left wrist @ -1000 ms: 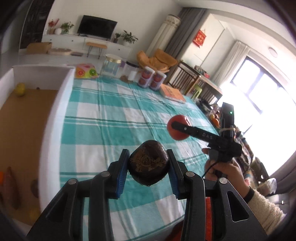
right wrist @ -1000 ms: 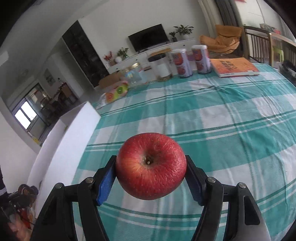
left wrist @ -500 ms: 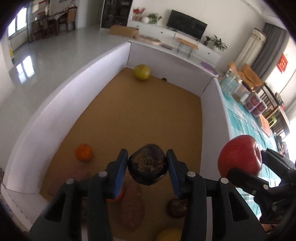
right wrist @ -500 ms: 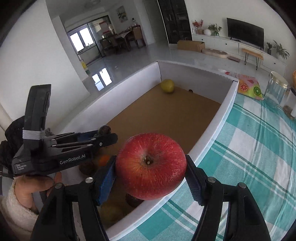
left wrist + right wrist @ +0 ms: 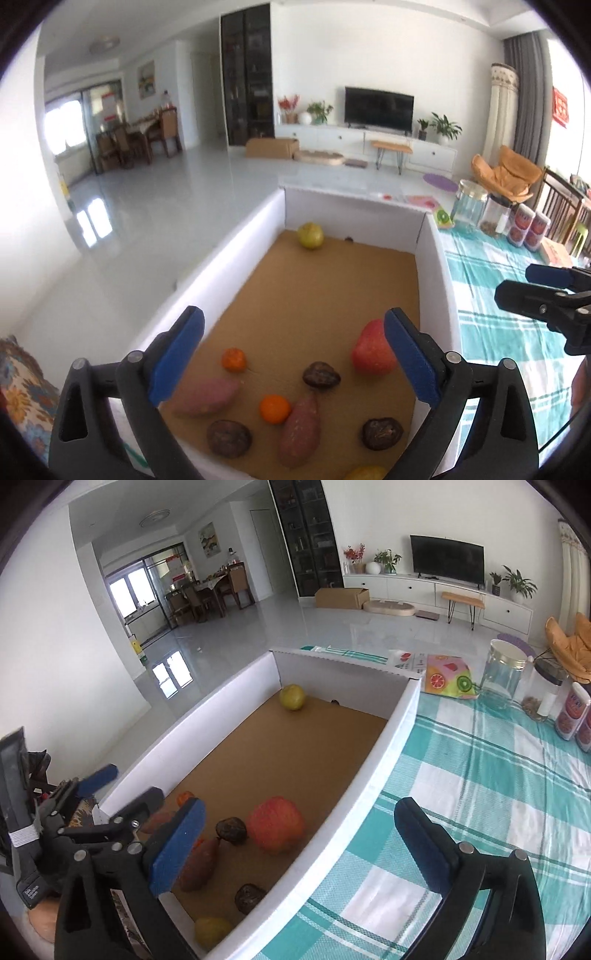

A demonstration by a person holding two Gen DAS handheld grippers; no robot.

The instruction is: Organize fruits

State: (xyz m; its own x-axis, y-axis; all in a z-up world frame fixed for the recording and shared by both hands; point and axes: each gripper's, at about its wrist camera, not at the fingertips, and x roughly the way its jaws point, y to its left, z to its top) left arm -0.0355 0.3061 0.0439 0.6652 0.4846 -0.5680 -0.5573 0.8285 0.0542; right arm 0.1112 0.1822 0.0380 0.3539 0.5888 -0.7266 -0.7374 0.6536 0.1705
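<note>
Fruits sit in the box (image 5: 430, 258), apple (image 5: 371, 349) lower right; my left tongs (image 5: 293, 356) and right tongs (image 5: 299, 845) gape wide, empty; I'd lift clear before fetching more.

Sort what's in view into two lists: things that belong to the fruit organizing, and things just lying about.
Job:
white box
red apple
yellow-green fruit
oranges
dark wrinkled fruits
left gripper, right gripper, both with jaws open

Lying about:
glass jar
fruit-print pack
red-labelled cans
checked tablecloth
</note>
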